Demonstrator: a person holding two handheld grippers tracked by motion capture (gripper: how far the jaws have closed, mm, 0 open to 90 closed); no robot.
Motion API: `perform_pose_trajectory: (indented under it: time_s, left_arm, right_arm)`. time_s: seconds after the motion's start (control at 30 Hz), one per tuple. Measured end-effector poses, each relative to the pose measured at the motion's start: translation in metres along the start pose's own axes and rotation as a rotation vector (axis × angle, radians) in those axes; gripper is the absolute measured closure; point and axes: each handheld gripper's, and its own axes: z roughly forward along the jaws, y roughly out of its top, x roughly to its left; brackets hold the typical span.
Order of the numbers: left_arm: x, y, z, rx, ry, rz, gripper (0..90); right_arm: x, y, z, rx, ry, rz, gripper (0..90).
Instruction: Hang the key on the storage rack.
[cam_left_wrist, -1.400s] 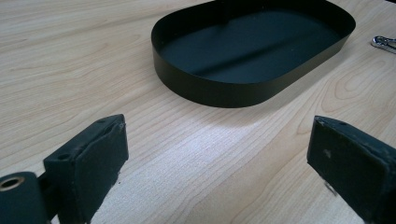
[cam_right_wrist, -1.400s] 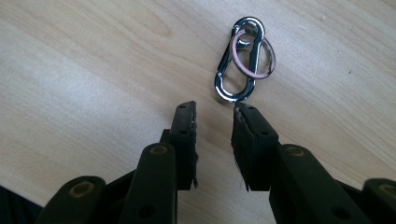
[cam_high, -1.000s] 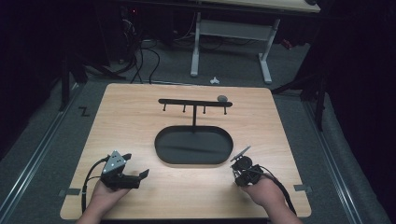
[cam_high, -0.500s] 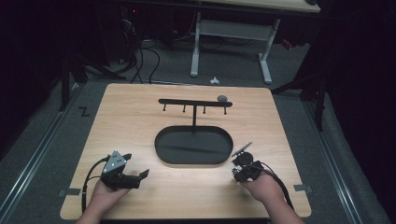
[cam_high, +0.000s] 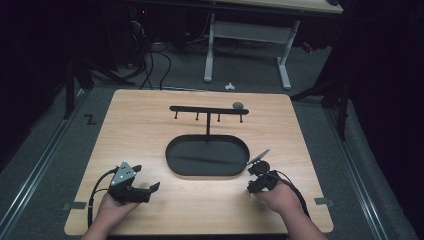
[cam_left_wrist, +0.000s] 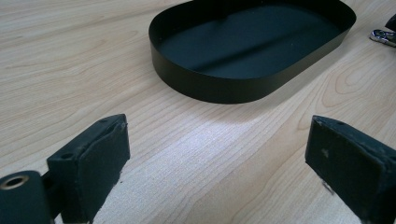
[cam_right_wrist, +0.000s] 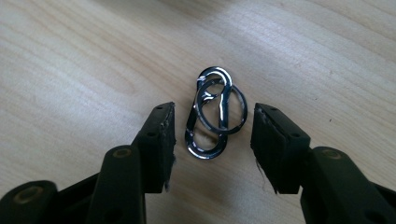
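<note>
Right claw (cam_right_wrist: 213, 128) edged lower, jaws apart flanking shiny metal carabiner (cam_right_wrist: 214, 112), left claw (cam_left_wrist: 217, 163) wide over woodgrain

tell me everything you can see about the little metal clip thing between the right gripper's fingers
The clip is a small, shiny, silver-coloured carabiner with an elongated pinched outline, and a round key ring looped through it. It looks like polished metal. It lies flat on the light wooden table, between the open fingers of the right gripper, with a gap on each side, so neither finger touches it. In the left gripper view a glint of it shows right of the black oval tray.
</note>
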Motion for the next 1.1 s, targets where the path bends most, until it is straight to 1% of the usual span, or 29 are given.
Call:
perform_pose_trajectory:
  time_s: [0.07, 0.1, 0.13, 0.2, 0.23, 0.3, 0.33, 0.37, 0.4, 0.43, 0.5, 0.53, 0.63, 0.77, 0.87, 0.97, 1.1]
  left_arm:
    - [0.000, 0.000, 0.000, 0.000, 0.000, 0.000, 7.2]
    - [0.000, 0.000, 0.000, 0.000, 0.001, 0.000, 7.2]
    - [0.000, 0.000, 0.000, 0.001, 0.001, 0.000, 7.3]
    - [0.000, 0.000, 0.000, 0.001, 0.001, 0.000, 7.3]
    - [0.000, 0.000, 0.000, 0.002, 0.000, 0.001, 7.3]
    - [0.000, 0.000, 0.000, 0.004, -0.001, 0.004, 7.5]
    - [0.000, 0.000, 0.000, 0.005, -0.002, 0.004, 7.6]
    - [0.000, 0.000, 0.000, 0.006, -0.003, 0.005, 7.8]
    - [0.000, 0.000, 0.000, 0.007, -0.005, 0.005, 7.8]
    - [0.000, 0.000, 0.001, 0.006, -0.005, 0.008, 7.9]
    - [-0.001, 0.000, 0.001, 0.009, -0.006, 0.009, 8.0]
    - [-0.001, 0.000, 0.001, 0.009, -0.006, 0.009, 7.9]
    - [-0.001, 0.000, 0.001, 0.012, -0.008, 0.009, 8.0]
    - [-0.001, 0.000, 0.002, 0.015, -0.008, 0.011, 8.0]
    - [-0.001, 0.000, 0.002, 0.015, -0.010, 0.011, 8.0]
    - [-0.001, 0.000, 0.002, 0.016, -0.010, 0.011, 8.0]
    - [-0.001, 0.000, 0.002, 0.016, -0.011, 0.011, 8.1]
  right_arm:
    - [-0.001, 0.001, 0.000, 0.003, -0.004, 0.007, 49.1]
    - [-0.002, 0.001, 0.001, 0.001, 0.005, 0.016, 50.1]
    - [-0.004, 0.001, 0.002, 0.009, 0.013, 0.026, 54.0]
    - [-0.004, 0.000, 0.002, 0.012, 0.018, 0.019, 61.5]
    - [-0.004, 0.000, 0.002, 0.012, 0.018, 0.019, 61.5]
    - [-0.003, -0.001, 0.000, 0.002, 0.021, 0.002, 65.2]
    - [-0.003, -0.001, -0.001, -0.004, 0.016, 0.001, 66.6]
    - [-0.002, -0.002, -0.004, -0.011, 0.011, -0.011, 72.7]
    - [-0.002, -0.002, -0.004, -0.011, 0.011, -0.011, 72.7]
    - [-0.001, -0.003, -0.006, -0.013, 0.008, -0.019, 76.7]
    - [0.000, -0.004, -0.007, -0.014, -0.004, -0.033, 80.3]
    - [0.000, -0.004, -0.007, -0.014, -0.004, -0.033, 80.3]
    - [0.002, -0.003, -0.009, -0.011, -0.015, -0.054, 86.2]
    - [0.004, -0.003, -0.011, -0.010, -0.027, -0.067, 87.8]
    - [0.005, -0.003, -0.013, -0.005, -0.024, -0.058, 88.0]
    - [0.005, -0.002, -0.015, -0.006, -0.016, -0.071, 88.1]
    - [0.006, -0.002, -0.018, -0.004, -0.005, -0.062, 88.2]
